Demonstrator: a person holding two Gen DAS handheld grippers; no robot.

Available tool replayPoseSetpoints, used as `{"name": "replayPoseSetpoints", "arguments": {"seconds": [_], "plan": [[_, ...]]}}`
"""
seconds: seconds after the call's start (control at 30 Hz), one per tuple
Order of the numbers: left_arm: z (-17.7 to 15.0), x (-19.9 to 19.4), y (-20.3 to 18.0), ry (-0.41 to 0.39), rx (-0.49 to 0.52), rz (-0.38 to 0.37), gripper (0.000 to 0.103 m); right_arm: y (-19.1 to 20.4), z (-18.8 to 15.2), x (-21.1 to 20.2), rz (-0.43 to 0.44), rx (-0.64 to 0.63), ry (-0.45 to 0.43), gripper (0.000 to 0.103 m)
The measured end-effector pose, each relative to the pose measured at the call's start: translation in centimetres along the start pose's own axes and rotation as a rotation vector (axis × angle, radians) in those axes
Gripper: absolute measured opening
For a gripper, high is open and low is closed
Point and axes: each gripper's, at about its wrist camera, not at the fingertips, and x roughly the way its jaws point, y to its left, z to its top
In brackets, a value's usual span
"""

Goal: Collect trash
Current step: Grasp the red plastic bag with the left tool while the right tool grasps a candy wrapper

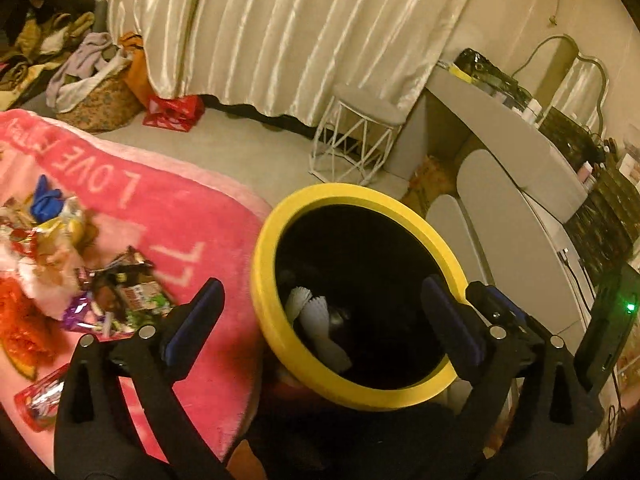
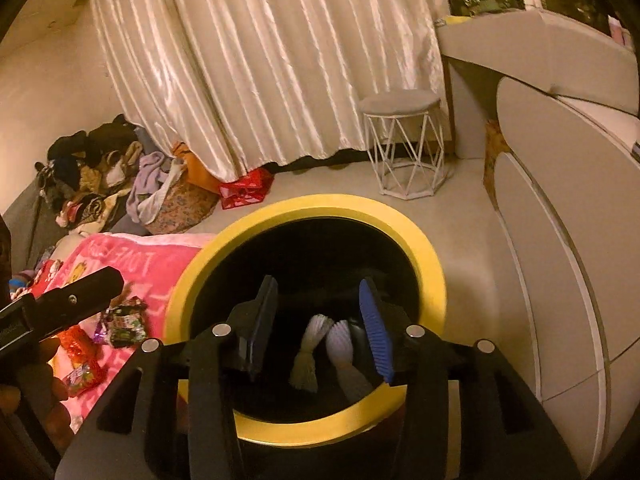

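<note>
A bin with a yellow rim point(image 1: 265, 268) point(image 2: 312, 205) and a black inside stands on the floor beside a pink blanket point(image 1: 192, 220) point(image 2: 160, 256). Two white pleated paper pieces point(image 1: 316, 316) point(image 2: 320, 336) lie at its bottom. My left gripper point(image 1: 322, 292) is wide open over the bin's near left edge, with nothing between its fingers. My right gripper point(image 2: 318, 286) hangs over the bin's mouth, open and empty. A heap of snack wrappers point(image 1: 120, 292) point(image 2: 124, 320) lies on the blanket to the left. One left finger point(image 2: 80, 296) shows in the right wrist view.
A white wire stool point(image 1: 356, 136) point(image 2: 404, 148) stands behind the bin, before a satin curtain point(image 1: 280, 32). Grey curved cabinets point(image 1: 516, 216) point(image 2: 560, 240) line the right. A clothes pile point(image 2: 100, 172) and a red bag point(image 1: 174, 110) point(image 2: 244, 190) lie at the back left.
</note>
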Motion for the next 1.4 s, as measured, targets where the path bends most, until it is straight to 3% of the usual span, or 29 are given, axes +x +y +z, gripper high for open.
{"name": "replayPoseSetpoints", "arguments": {"seconds": [0.9,1.4], "plan": [[-0.5,-8.1,8.4,-0.163,-0.171,0.178,0.091,11.8,-1.0,-0.9,0.218,-0.268,-0.019,0.055],[-2.2,-10.9,15.0,-0.187,-0.309,0.297,0.091,18.4,-2.1,2.8,0.296,-0.425,0.081,0.057]]}}
